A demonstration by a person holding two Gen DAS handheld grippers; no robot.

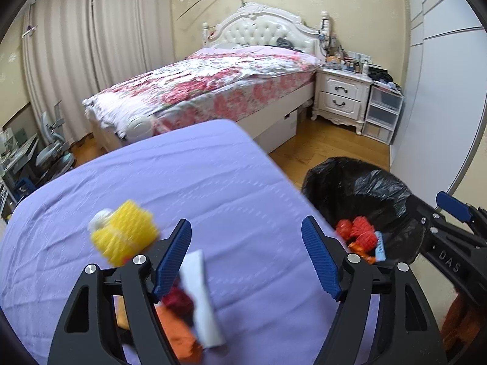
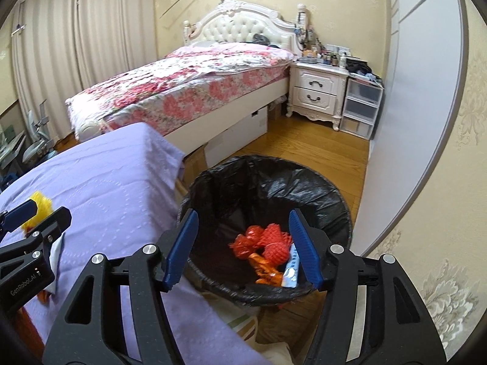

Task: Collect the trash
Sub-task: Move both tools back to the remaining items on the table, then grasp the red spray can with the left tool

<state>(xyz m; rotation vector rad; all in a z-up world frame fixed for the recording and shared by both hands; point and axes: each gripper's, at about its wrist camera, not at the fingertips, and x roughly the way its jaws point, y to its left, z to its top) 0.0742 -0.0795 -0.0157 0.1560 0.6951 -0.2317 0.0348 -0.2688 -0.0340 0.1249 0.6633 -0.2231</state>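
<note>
Right gripper (image 2: 243, 246) hangs with jaws parted and empty directly above the trash bin (image 2: 334, 200), positioned so released litter falls inside.

Showing matt lilac cloth (image 1: 188, 182) lying faintly embossed, glossy crinkled black plastic bin liner (image 2: 304, 188), yellow foam netting (image 1: 127, 231), smooth varnished wood floor (image 2: 319, 146).

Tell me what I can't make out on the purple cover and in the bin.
- Left wrist view: the orange and red scraps are half hidden behind the left gripper finger.
- Same view: yellow foam net is motion-blurred.
- Right wrist view: the right gripper fingers cover the bin floor's edges.
</note>
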